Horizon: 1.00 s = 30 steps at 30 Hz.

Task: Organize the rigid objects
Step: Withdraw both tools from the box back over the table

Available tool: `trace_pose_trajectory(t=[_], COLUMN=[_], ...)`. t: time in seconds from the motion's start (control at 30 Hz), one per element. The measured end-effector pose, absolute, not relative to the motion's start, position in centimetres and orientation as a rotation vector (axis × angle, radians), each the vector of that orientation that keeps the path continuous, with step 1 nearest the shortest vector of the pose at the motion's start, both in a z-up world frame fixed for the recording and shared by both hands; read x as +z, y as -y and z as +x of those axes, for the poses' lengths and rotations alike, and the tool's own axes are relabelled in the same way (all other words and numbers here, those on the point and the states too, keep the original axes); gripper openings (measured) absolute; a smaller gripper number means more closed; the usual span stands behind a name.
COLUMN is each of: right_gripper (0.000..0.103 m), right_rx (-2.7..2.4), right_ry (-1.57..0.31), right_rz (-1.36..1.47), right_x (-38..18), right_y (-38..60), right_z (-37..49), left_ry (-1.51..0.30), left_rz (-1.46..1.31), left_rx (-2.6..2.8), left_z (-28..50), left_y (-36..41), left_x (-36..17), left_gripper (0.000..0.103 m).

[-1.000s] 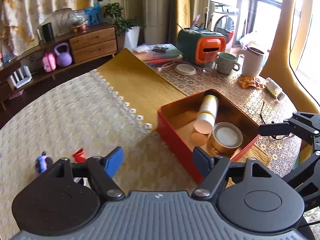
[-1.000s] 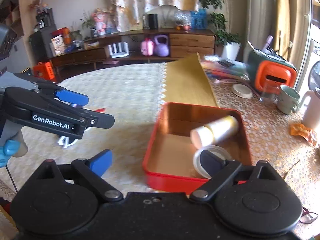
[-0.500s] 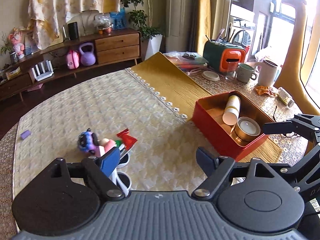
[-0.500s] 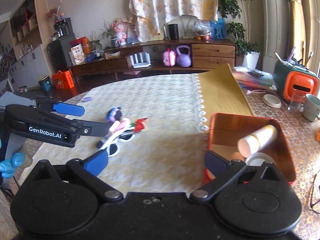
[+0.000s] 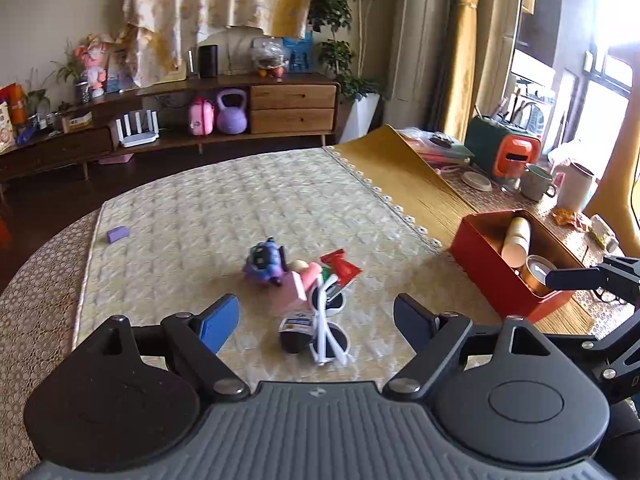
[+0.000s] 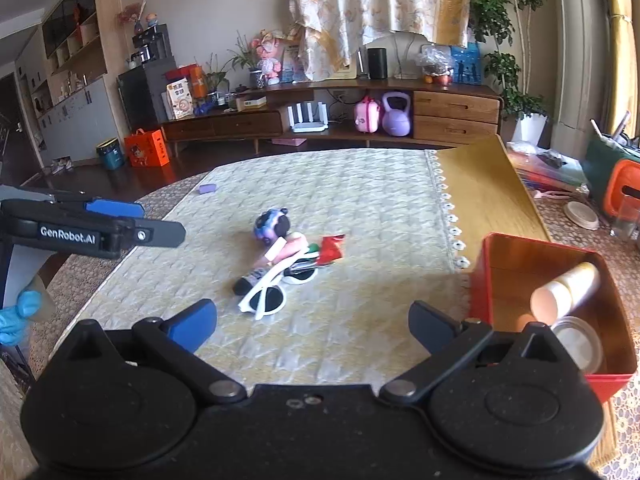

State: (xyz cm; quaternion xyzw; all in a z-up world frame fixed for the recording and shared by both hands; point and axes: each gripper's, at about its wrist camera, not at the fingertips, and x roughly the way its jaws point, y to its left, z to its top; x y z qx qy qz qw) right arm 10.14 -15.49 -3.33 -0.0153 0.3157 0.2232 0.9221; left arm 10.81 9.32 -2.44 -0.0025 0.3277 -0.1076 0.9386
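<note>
The left gripper (image 5: 316, 320) has its fingers (image 5: 218, 322) spread wide with nothing between them, hanging above the counter (image 5: 180, 216) just short of the small pile of things. The right gripper (image 6: 312, 322) likewise has its fingers (image 6: 192, 324) spread and bare.

The landmark is the pile: one pair of white sunglasses (image 5: 328, 330) lies at its near edge, closest to the left fingers. Behind the sunglasses sit one pink block (image 5: 294, 294), one purple-blue toy figure (image 5: 264, 262) and one red packet (image 5: 340, 266), all touching or overlapping. A dark item with a label (image 5: 296, 330) lies against the sunglasses; what it is cannot be told. A green scrap shows between the pink block and the red packet, mostly hidden.

Well right of the pile stands one red box (image 5: 496, 276), holding one cream tube (image 6: 568, 290) and one round tin (image 5: 538, 272). One small purple block (image 5: 118, 234) lies alone, far left of the pile.
</note>
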Motion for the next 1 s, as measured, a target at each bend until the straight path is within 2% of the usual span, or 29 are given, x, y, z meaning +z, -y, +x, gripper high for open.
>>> trace_pose_trajectory(t=[0.37,0.4,0.43,0.47,1.0], right_gripper=[0.102,0.102,0.102,0.102,0.102], right_rx=[0.5,0.503,0.504,0.505,0.561], right_ry=[-0.657,-0.659,-0.661,-0.662,-0.678], right_rz=[-0.104,-0.106,-0.106,-0.108,-0.194], right_x=[-4.4,-4.4,-4.5,-4.5,-5.6], right_y=[11.6,11.4,11.2,11.0,7.1], right_z=[11.7,12.0,12.2,12.5,19.8], left_ry=[-0.663,-0.664,-0.665,-0.663,-0.621], left_rz=[-0.093,-0.101,-0.106,-0.11,-0.152], left_rx=[-0.083,-0.067,-0.054,-0.041,0.133], left_z=[12.3,12.6,12.9,13.1,22.8], left_y=[-15.7,-16.2,-16.6,-17.0,-23.0], left_x=[-3.8,-4.0,-4.2,-4.4,-8.3], left_gripper=[0.088,0.09,0.099,0.103,0.103])
